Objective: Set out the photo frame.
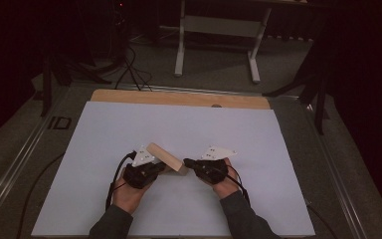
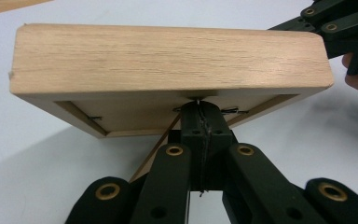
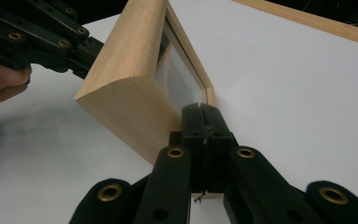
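Note:
A light wooden picture frame stands on edge on the white table top, between my two grippers. My left gripper is shut. In the left gripper view its tips touch the recessed back of the frame under the top rail. My right gripper is also shut. In the right gripper view its tips rest at the lower corner of the frame, beside the glass. The other gripper meets the frame from its far side. I cannot tell whether anything thin is pinched in either pair of jaws.
The white sheet covers a wooden board whose bare strip shows along the far edge. Beyond it on the floor stand the white legs of a desk and dark cables. A cable trails from the left gripper.

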### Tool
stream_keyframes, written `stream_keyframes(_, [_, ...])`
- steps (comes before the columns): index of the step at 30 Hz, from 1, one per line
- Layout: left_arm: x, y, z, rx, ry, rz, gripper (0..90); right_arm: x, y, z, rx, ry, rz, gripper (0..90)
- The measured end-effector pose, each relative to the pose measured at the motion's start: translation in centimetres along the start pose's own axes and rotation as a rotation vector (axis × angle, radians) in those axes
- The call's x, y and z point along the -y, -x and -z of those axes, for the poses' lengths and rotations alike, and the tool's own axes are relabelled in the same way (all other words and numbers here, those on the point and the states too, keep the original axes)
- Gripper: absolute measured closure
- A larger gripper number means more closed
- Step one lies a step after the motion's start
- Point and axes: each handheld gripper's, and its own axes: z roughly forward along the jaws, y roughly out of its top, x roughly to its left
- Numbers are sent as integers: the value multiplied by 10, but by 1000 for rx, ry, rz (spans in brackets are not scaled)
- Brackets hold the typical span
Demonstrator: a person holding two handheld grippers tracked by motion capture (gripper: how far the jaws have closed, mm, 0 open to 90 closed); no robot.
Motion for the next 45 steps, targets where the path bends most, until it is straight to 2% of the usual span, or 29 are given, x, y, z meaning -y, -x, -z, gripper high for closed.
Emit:
stream_keyframes(32, [5, -4, -8, -14, -31, 11, 897, -2, -11, -4, -48, -10, 27, 895])
stream_keyframes(45, [6, -7, -8, -24, -30, 23, 897, -1, -15, -8, -66, -22, 37, 895])
